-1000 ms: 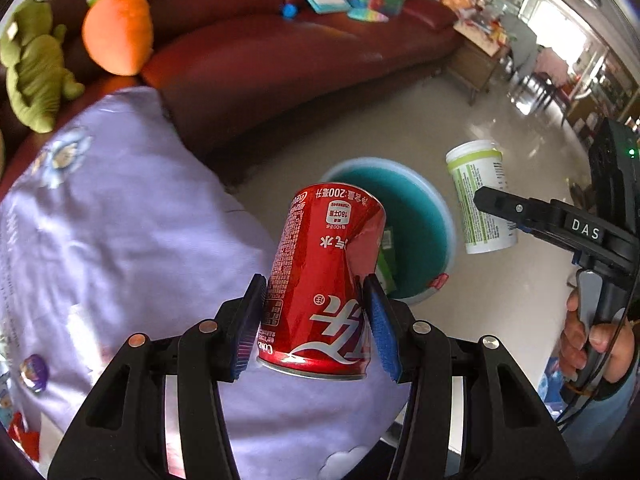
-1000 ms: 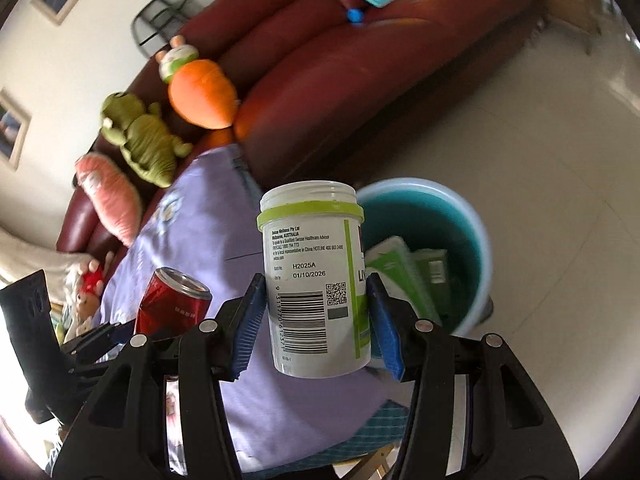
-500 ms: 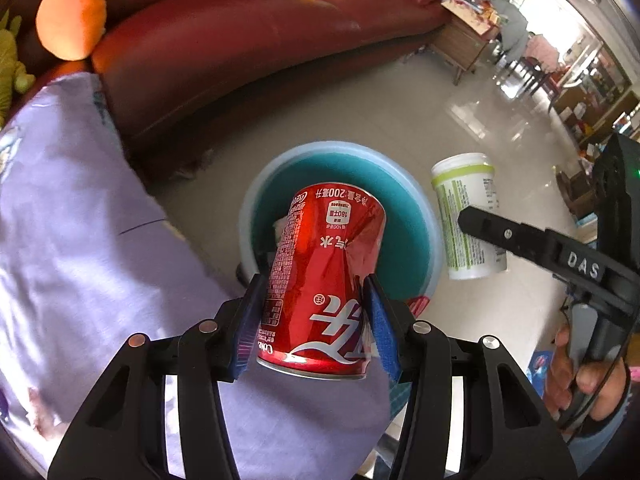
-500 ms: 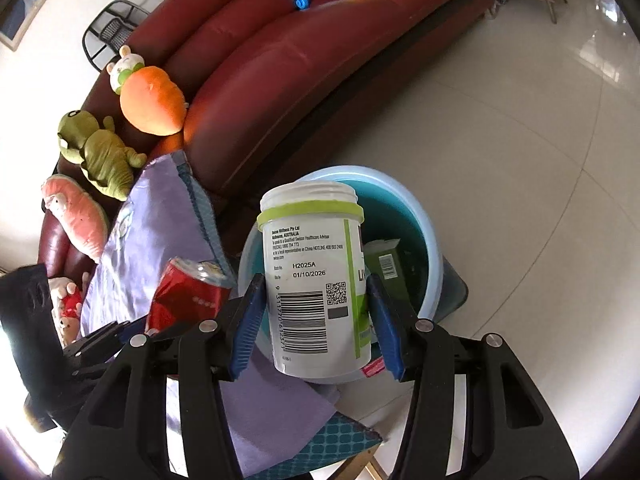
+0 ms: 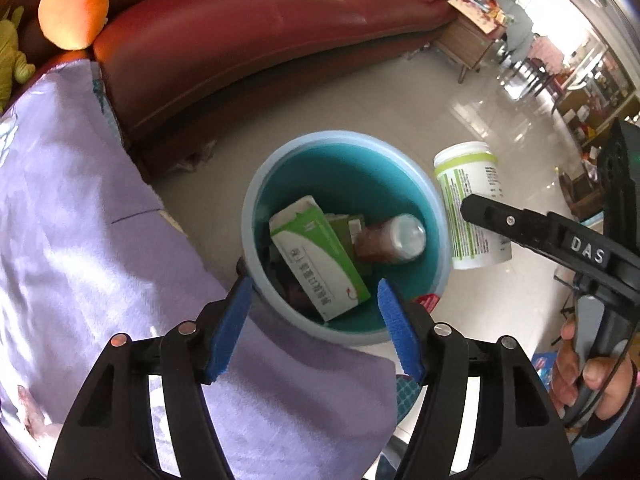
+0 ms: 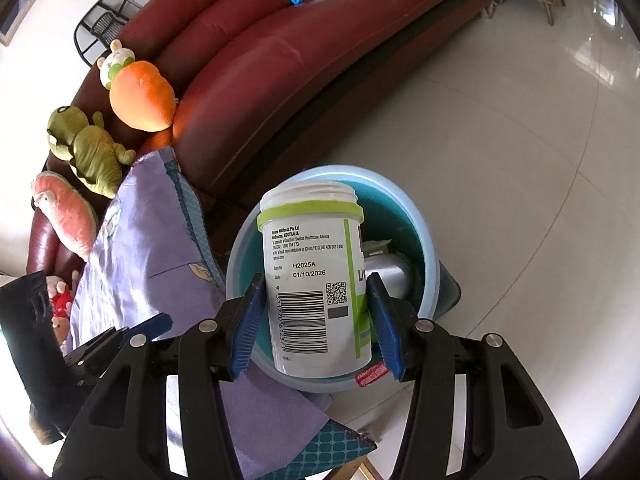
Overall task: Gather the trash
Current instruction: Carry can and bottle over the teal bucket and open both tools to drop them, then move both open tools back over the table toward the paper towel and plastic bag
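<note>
A light-blue bin (image 5: 247, 220) (image 6: 233, 276) with a teal inside stands on the floor beside the cloth-covered table. My left gripper (image 5: 314, 282) hangs over its near rim. Its jaws are opening and nothing is between them. The red can (image 5: 384, 240) lies blurred inside the bin next to a green-and-white box (image 5: 320, 256). My right gripper (image 6: 316, 276) is shut on a white jar with a green band (image 6: 314, 280) (image 5: 472, 208), which it holds upright over the bin's edge. One of its black fingers (image 5: 500, 216) crosses the jar in the left wrist view.
A dark red sofa (image 5: 248, 32) runs behind the bin, with plush toys (image 6: 140, 96) at its left end. A purple cloth (image 5: 80, 220) covers the table at the left. Pale tiled floor (image 6: 500, 140) spreads to the right. A person's hand (image 5: 576, 368) grips the right handle.
The left jaws have spread and the red can has dropped from them into the bin. Both grippers came closer to the bin. The right gripper still holds the jar.
</note>
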Demonstrator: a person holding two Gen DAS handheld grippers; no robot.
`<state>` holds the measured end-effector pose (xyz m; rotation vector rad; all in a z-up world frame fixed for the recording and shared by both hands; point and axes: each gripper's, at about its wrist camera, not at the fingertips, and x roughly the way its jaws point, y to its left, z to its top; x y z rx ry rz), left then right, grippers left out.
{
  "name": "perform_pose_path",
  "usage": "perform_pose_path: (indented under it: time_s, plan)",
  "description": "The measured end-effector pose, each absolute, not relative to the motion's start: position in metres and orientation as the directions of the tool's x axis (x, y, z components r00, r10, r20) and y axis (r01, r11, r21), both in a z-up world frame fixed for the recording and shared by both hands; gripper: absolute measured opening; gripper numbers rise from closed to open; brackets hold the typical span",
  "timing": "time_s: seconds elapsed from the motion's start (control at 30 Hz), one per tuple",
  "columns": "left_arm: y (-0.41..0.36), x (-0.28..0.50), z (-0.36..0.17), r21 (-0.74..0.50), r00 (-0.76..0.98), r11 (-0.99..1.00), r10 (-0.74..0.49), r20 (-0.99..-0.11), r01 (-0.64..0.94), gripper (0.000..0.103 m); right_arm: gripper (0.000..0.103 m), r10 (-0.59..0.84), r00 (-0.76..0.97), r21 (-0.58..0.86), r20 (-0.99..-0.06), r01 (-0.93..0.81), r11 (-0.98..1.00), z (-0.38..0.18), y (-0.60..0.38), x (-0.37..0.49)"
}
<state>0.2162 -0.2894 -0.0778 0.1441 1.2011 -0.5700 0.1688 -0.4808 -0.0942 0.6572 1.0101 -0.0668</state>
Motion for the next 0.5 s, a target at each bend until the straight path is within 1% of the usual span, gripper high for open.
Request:
perform_pose_path:
  time_s: [0.07,0.1,0.13,0.4,0.5]
  plan:
    - [-0.283,0.215,-0.078,-0.199,0.235,0.853,-0.344,-0.909,0.482,0.069,0.052,0.239,0.537,0.471,-0.809,0.351,0.809,-0.097,-0.478,0.170]
    - [-0.281,0.214,-0.078,-0.201,0.234,0.854,-0.346,-0.909,0.481,0.073,0.056,0.242,0.532,0.471,-0.811,0.350,0.810,-0.097,-0.476,0.171]
    - [-0.277,0.213,-0.079,-0.200,0.238,0.856,-0.345,-0.908,0.477,0.078,0.063,0.250,0.528,0.475,-0.812,0.346,0.809,-0.098,-0.475,0.171]
    - [-0.260,0.207,-0.075,-0.211,0.245,0.864,-0.350,-0.904,0.457,0.079,0.072,0.239,0.526,0.458,-0.816,0.336,0.823,-0.090,-0.464,0.173]
    - [-0.253,0.205,-0.074,-0.221,0.244,0.867,-0.356,-0.902,0.447,0.080,0.073,0.240,0.518,0.452,-0.821,0.333,0.828,-0.088,-0.458,0.173]
